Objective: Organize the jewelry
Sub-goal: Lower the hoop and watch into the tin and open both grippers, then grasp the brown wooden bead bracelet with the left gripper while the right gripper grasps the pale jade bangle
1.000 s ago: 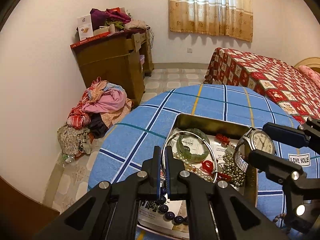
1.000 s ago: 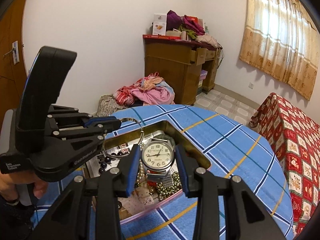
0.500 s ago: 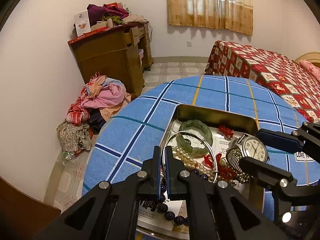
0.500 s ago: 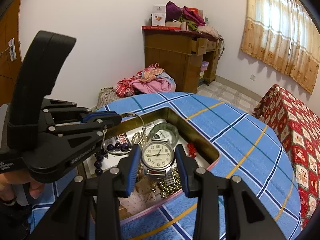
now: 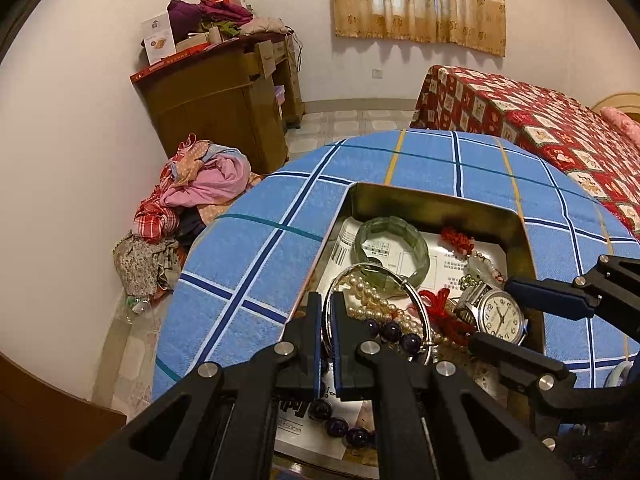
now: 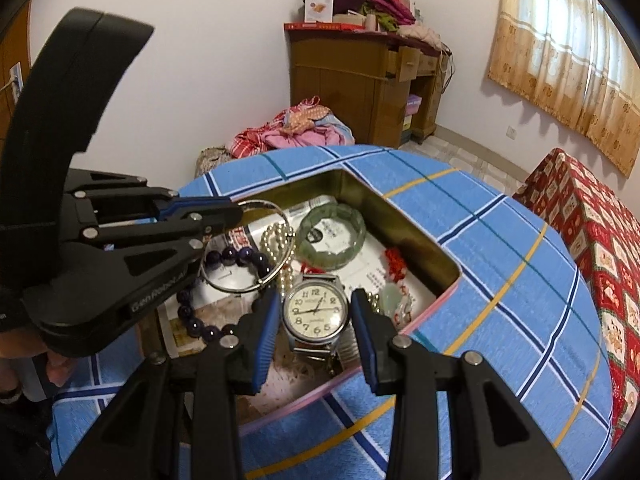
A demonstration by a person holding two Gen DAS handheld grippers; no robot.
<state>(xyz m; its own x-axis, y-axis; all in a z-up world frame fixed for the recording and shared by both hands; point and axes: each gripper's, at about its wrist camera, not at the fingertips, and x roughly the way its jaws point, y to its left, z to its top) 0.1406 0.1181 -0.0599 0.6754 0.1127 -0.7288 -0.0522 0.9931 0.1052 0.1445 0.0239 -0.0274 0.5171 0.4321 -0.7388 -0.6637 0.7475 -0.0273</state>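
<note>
An open metal tin (image 5: 432, 204) (image 6: 400, 220) sits on the blue checked cloth. It holds a green jade bangle (image 5: 392, 246) (image 6: 334, 234), pearls (image 5: 372, 300), dark purple beads (image 6: 240, 258) and red trinkets (image 5: 458, 238). My left gripper (image 5: 328, 312) (image 6: 236, 216) is shut on a thin silver bangle (image 5: 418, 304) (image 6: 280, 268) just above the tin. My right gripper (image 6: 316, 316) (image 5: 500, 320) is shut on a silver wristwatch (image 6: 316, 312) (image 5: 502, 318), low over the tin's right side.
The round table's edge (image 5: 188, 248) drops to the floor on the left. A pile of clothes (image 5: 192, 188) and a wooden cabinet (image 5: 224, 108) stand by the wall. A bed with a red cover (image 5: 540, 128) is at the right.
Both grippers have come down toward the tin, the left with the silver bangle and the right with the watch. The tin's contents have stayed in place.
</note>
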